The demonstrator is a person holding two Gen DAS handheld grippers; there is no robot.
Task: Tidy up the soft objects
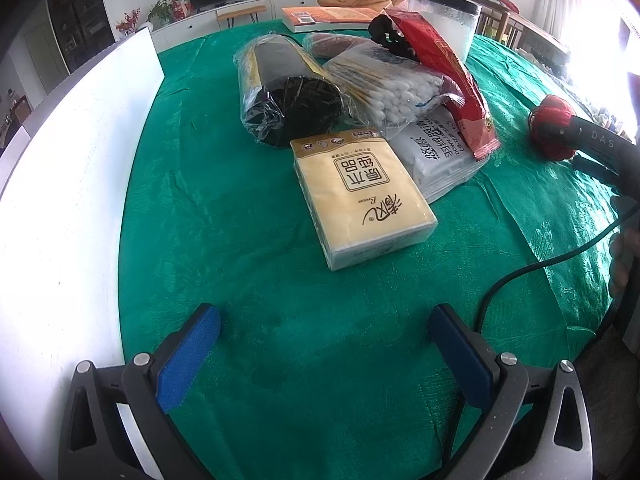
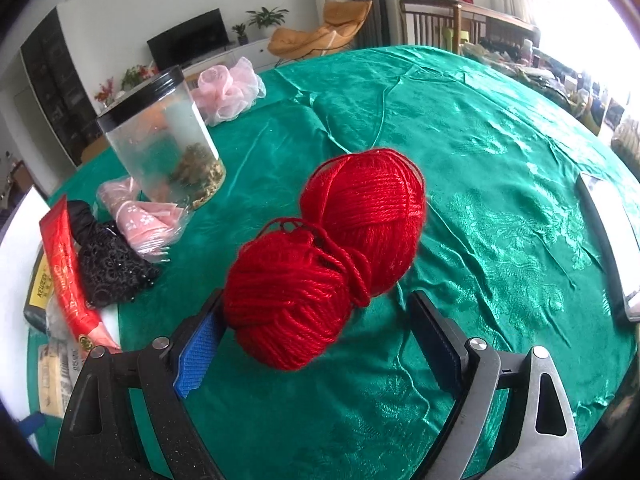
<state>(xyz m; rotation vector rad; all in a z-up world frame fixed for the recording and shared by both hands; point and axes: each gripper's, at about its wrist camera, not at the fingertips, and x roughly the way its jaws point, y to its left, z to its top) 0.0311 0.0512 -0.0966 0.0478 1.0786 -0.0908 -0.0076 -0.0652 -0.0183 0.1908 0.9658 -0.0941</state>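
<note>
My right gripper (image 2: pixel 316 320) is around the red yarn (image 2: pixel 332 256), two balls joined by loose strands. The left blue pad touches the near ball, but the right pad stands apart from it w/ a gap, so the jaws are wide and I do not think they press it yet. Whether the yarn rests on the green cloth (image 2: pixel 500 184) or hangs a bit above it, I cannot tell from this view.

My left gripper (image 1: pixel 324 344) is also spread wide, holding nothing, low over bare cloth just in front of the yellow tissue pack (image 1: pixel 362 196).

Progress, as I judge: very early. Most things are in one mixed pile: the tissue pack leans against a white packet (image 1: pixel 444 156), behind them the cotton swabs bag (image 1: pixel 392 88), a black roll in plastic film (image 1: pixel 288 92), a red sachet (image 1: pixel 448 76) and black lace fabric (image 2: pixel 112 260). A pink item in plastic wrap (image 2: pixel 140 216) lies beside the clear jar (image 2: pixel 160 136), and a pink mesh scrunchie (image 2: pixel 228 92) sits well apart, far on the table. The white bin (image 1: pixel 72 168) at the left edge is prob. the destination, but I cannot see its inside, so if anything is sorted already is unknown.

Left to do, approx. everything: close on the yarn, carry it over, then the tissues, fabric etc.
</note>
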